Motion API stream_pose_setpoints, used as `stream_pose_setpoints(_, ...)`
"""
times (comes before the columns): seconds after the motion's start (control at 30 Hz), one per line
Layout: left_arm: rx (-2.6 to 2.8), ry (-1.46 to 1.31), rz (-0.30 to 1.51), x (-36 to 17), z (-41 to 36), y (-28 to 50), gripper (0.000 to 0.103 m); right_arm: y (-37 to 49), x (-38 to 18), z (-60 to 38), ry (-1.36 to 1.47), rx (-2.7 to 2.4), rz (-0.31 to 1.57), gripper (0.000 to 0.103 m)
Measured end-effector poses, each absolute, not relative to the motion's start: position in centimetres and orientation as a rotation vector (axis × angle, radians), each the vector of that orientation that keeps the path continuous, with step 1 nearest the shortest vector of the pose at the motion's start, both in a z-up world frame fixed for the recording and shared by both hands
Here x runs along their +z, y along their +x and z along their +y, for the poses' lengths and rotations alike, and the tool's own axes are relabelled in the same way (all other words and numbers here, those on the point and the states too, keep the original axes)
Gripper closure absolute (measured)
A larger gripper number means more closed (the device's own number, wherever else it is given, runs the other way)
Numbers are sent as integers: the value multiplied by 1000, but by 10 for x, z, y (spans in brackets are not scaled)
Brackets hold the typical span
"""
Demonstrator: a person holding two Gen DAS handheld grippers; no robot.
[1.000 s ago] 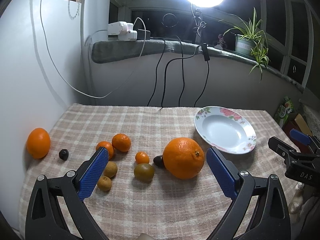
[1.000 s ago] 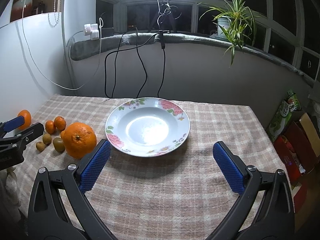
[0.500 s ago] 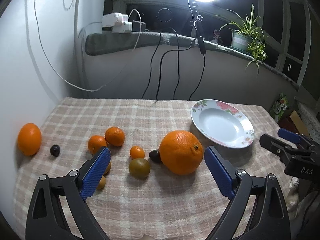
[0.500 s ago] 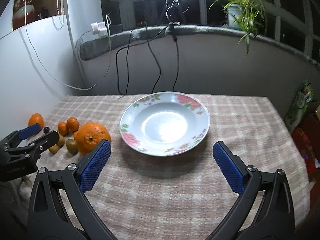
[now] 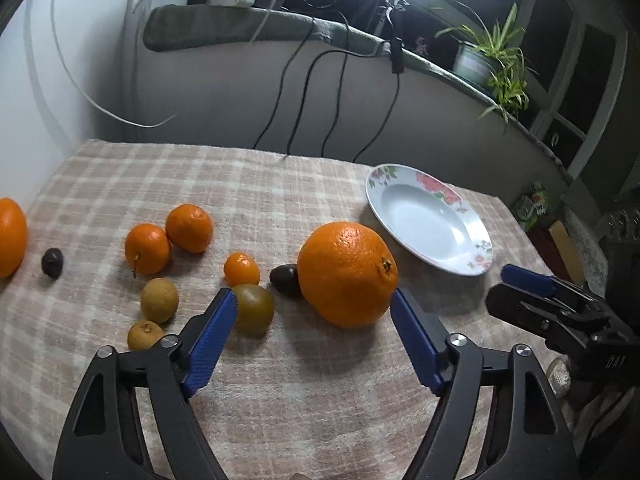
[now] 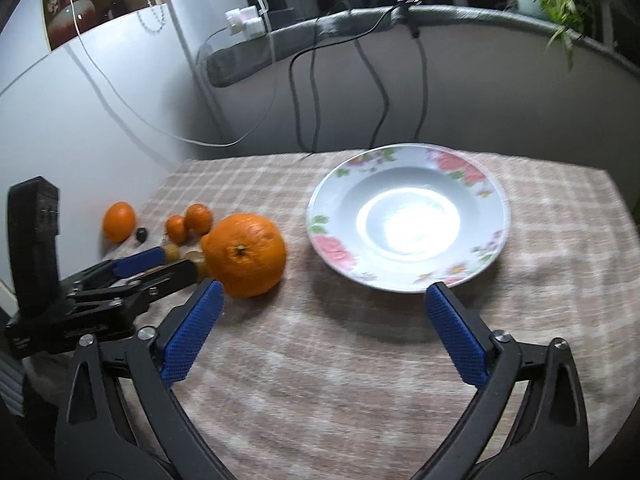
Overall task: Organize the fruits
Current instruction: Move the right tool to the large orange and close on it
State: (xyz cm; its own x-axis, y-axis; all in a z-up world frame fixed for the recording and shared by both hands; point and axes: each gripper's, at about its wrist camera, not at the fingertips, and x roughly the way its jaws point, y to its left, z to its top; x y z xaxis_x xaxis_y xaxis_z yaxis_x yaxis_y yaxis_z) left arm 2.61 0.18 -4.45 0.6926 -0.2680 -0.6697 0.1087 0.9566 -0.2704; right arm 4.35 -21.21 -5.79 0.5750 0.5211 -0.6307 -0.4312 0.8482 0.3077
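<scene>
On a desk (image 5: 280,184) draped in a checked cloth, a flowered plate (image 5: 430,220) sits bare at the right, near a big orange (image 5: 346,274) lying just to its left. The left tongs (image 5: 314,308), their blue pads having just been narrowing, stand spread on either side of that orange's near face without touching it. The right tongs (image 6: 322,300) hang spread before the plate's near rim, gripping nothing. Left of the big orange lie smaller fruits: a second orange (image 5: 10,236) at the cloth's far left edge, two tangerines (image 5: 168,238) touching, a greenish-brown fruit (image 5: 254,308), a tiny tangerine (image 5: 241,269), two tan round fruits (image 5: 154,314), and two dark small fruits (image 5: 285,279).
</scene>
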Motion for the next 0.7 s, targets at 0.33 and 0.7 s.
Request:
stream_pose_setpoints(0.33, -263, -162, 800, -50, -6, 29, 30, 61, -69, -192, 244, 683, 881, 10)
stream_pose_setpoints(0.7, -300, -152, 810, -58, -14, 43, 35, 82, -80, -164, 291, 723, 960, 19)
